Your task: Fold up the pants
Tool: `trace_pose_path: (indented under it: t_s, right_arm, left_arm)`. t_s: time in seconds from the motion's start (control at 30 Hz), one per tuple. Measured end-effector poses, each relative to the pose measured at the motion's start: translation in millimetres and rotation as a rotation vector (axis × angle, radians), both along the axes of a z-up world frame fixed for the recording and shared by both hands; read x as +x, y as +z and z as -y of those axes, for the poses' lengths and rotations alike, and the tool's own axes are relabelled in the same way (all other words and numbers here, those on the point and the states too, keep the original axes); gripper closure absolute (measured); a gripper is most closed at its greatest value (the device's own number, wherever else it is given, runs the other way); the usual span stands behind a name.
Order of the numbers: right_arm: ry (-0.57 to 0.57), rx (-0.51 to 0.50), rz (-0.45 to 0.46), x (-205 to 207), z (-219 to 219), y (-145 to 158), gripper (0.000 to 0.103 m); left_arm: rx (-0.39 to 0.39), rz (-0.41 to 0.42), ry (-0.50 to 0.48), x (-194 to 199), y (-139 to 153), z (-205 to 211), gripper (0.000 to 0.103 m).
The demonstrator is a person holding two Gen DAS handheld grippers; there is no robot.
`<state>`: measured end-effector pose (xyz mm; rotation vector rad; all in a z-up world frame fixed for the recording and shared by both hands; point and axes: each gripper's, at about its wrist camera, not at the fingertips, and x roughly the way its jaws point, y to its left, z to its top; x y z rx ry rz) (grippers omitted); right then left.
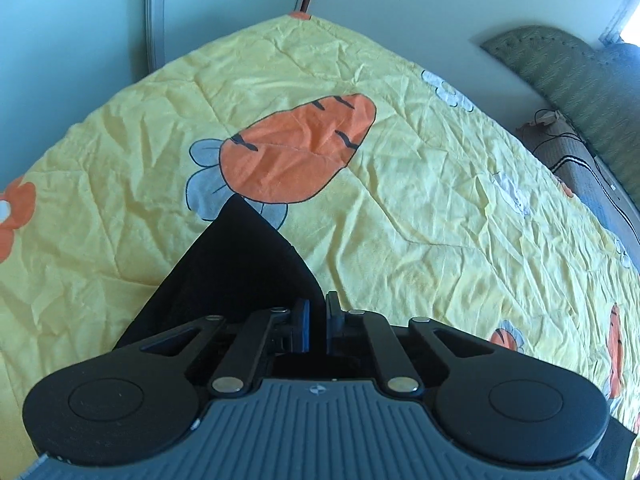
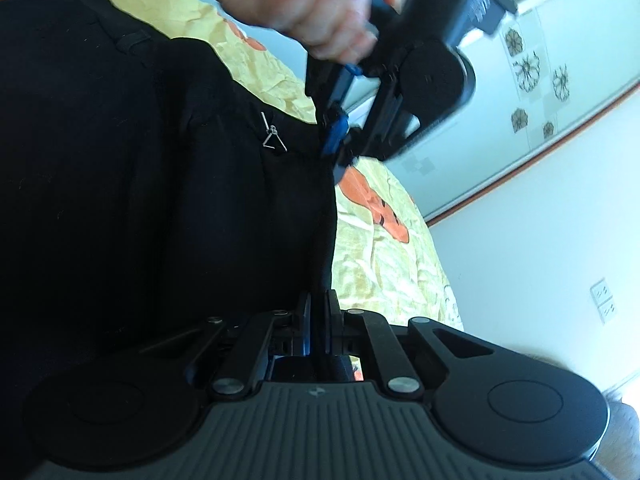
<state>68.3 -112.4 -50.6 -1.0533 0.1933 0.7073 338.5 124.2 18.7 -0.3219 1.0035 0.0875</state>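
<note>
The left hand-held gripper [image 1: 316, 326], a black tool with blue-padded fingers, has its jaws drawn close together on the edge of the black fabric pants [image 1: 236, 276]. From the left wrist view only a pointed flap of that cloth shows, rising from the jaws and lying over a wrinkled yellow quilted bedspread with orange carrot and pale flower prints [image 1: 420, 200]. This view alone also takes in a green patterned cushion [image 1: 560, 76] at the far right, beyond the bed's edge, with a thin dark cable [image 1: 560, 128] just in front of it.

The right wrist view shows far more of the garment: the black pants [image 2: 140, 184] fill the left half of the frame, hanging or held up in front of the bedspread [image 2: 384, 264], with a belt loop near the top and a small silver metal zipper pull [image 2: 274, 136] on the cloth. The right hand-held gripper [image 2: 319, 320] pinches the pants' right-hand edge, cloth running straight down between its nearly closed jaws. Higher along that same edge, the left hand-held gripper [image 2: 336, 136] appears from outside, blurred, clamped on the fabric, with the person's bare left hand [image 2: 308, 4] wrapped around its handle. Behind it stand a pale wall with dark flower motifs [image 2: 528, 68] and a white wall socket [image 2: 604, 300].
</note>
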Motion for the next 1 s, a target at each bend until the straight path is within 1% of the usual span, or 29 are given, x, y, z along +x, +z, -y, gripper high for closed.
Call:
trace_pose_path:
  t_s: [0.1,0.2,0.27,0.3,0.33,0.37,0.47,0.5,0.53,0.57,0.63,0.73,0.77,0.83,0.87,1.0]
  right_arm:
    - [-0.032,0.019,0.014,15.6,-0.7,9.8,0.095]
    - [-0.09,0.031,0.008,41.5,-2.0,22.3,0.088]
    - [-0.13,0.033,-0.01,66.5,-8.2,31.0,0.072]
    - [-0.153,0.033,-0.027,77.3,-9.0,33.9,0.067]
    - [-0.171,0.034,-0.038,87.3,-11.8,36.8,0.058]
    - [-0.177,0.046,-0.052,100.8,-13.7,42.0,0.057]
    - [-0.214,0.097,-0.152,130.4,-12.6,59.3,0.06]
    - [-0.228,0.105,-0.177,139.9,-15.4,63.9,0.067]
    - [-0.236,0.1,-0.185,144.2,-15.3,68.6,0.086]
    - [-0.241,0.092,-0.166,153.7,-12.3,72.4,0.092]
    - [-0.236,0.067,-0.138,154.2,-23.1,78.3,0.096]
    - [-0.223,0.051,-0.094,157.0,-44.3,89.3,0.097]
    - [-0.227,0.05,-0.083,148.6,-42.9,85.1,0.097]
    - [-0.229,0.058,-0.081,152.1,-57.6,95.8,0.097]
    - [-0.237,0.068,-0.079,159.9,-45.7,103.3,0.097]
    - [-0.255,0.094,-0.084,160.2,-46.0,123.1,0.097]
  left_arm:
    - [0.005,0.047,-0.012,-18.3,7.7,0.5,0.095]
    - [-0.027,0.074,-0.021,-36.6,12.8,-2.4,0.095]
    - [-0.034,0.086,-0.023,-46.5,14.6,-2.5,0.095]
    - [-0.032,0.093,-0.023,-51.4,15.7,-2.6,0.095]
    - [-0.031,0.101,-0.025,-56.2,17.2,-2.8,0.095]
    - [-0.029,0.111,-0.026,-61.3,18.7,-2.8,0.095]
    - [-0.027,0.129,-0.035,-74.6,22.0,-3.4,0.095]
    - [-0.029,0.13,-0.037,-78.3,21.9,-4.3,0.095]
    - [-0.032,0.13,-0.038,-81.6,21.6,-5.2,0.095]
    - [-0.039,0.129,-0.037,-84.8,20.9,-6.5,0.095]
    - [-0.048,0.135,-0.037,-91.1,19.1,-9.0,0.095]
    - [-0.058,0.154,-0.034,-102.8,18.7,-13.5,0.096]
    - [-0.064,0.167,-0.041,-107.7,19.7,-15.2,0.096]
    - [-0.079,0.187,-0.049,-117.3,22.8,-19.8,0.096]
    - [-0.088,0.195,-0.058,-122.0,24.8,-22.4,0.096]
    - [-0.104,0.229,-0.094,-146.3,31.3,-30.2,0.096]
